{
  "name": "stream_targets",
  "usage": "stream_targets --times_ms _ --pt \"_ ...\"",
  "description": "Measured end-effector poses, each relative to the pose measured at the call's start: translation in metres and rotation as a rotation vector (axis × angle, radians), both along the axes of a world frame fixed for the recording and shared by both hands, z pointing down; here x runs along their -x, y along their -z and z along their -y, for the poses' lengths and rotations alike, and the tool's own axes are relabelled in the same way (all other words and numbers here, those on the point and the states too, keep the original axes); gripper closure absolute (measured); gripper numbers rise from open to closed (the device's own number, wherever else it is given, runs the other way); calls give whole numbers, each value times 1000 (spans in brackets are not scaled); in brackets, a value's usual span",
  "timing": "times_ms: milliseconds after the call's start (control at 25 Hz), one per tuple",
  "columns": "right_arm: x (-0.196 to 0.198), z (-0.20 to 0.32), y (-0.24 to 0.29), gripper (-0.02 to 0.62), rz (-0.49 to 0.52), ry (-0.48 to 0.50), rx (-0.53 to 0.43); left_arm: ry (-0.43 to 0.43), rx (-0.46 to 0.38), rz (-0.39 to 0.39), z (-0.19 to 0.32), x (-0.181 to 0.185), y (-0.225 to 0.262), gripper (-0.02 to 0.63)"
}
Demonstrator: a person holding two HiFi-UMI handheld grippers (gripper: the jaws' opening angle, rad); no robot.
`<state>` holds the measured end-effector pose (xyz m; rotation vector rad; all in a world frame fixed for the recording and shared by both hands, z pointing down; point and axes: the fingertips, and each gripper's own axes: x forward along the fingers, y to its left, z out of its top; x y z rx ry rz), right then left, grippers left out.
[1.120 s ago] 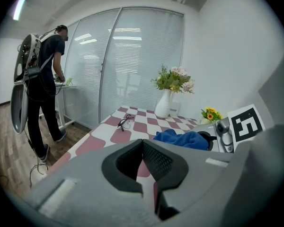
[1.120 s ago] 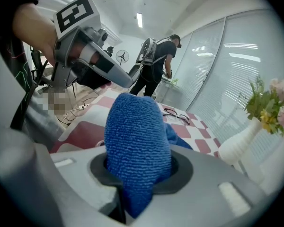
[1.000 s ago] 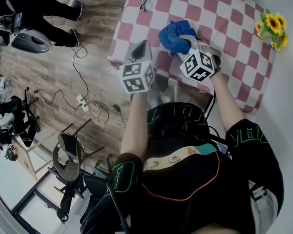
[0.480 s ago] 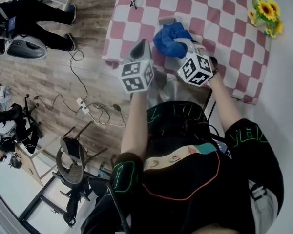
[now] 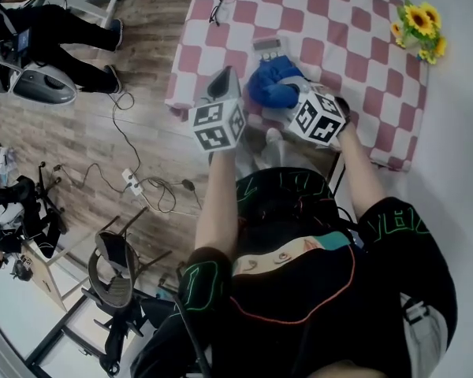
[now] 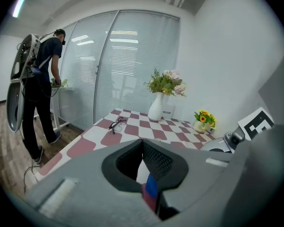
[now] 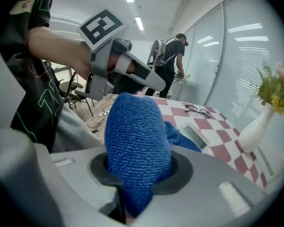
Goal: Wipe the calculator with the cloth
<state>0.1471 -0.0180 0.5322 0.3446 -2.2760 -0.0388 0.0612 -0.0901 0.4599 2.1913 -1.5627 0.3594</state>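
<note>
The grey calculator (image 5: 270, 50) lies flat on the pink-and-white checked table (image 5: 355, 61); in the right gripper view the calculator (image 7: 195, 135) shows just beyond the cloth. The blue cloth (image 5: 272, 85) sits bunched on the table right in front of it, at its near end. My right gripper (image 5: 294, 87) is shut on the cloth (image 7: 137, 141), which bulges up between its jaws. My left gripper (image 5: 227, 75) hangs left of the cloth over the table's near edge, jaws together and holding nothing. In its own view the left gripper (image 6: 142, 143) points along the table.
Black glasses (image 5: 218, 6) lie at the table's far left corner. A pot of sunflowers (image 5: 416, 28) stands at the right edge, and a white vase (image 6: 157, 109) of flowers at the far end. Cables and a power strip (image 5: 134, 181) lie on the wood floor; a person (image 6: 40, 79) stands at left.
My right gripper has drawn the blue cloth toward the near edge, off the calculator, which now shows beyond it. The left gripper has kept its place beside the cloth.
</note>
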Motion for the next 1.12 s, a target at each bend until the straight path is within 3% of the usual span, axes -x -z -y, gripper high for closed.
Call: stream_targets --times_ms 120,280,480,680,840,1000,1120 --pt "5 -8 2 476 25 44 62 -1 -22 -10 6 -1 8 595" --pt "12 -8 21 479 177 25 171 13 -55 -22 14 1 21 595" --pt "15 27 46 479 300 -37 171 49 -112 -46 28 14 42 595" --pt "18 63 74 479 367 -57 128 92 -169 -43 42 30 62 595" --pt "21 95 96 479 360 -96 59 134 -203 -39 51 45 79 595" --pt "24 128 109 478 312 -188 -17 160 -240 -39 61 56 97 595" --pt "25 159 124 479 360 -301 -30 183 -294 -29 73 63 112 595"
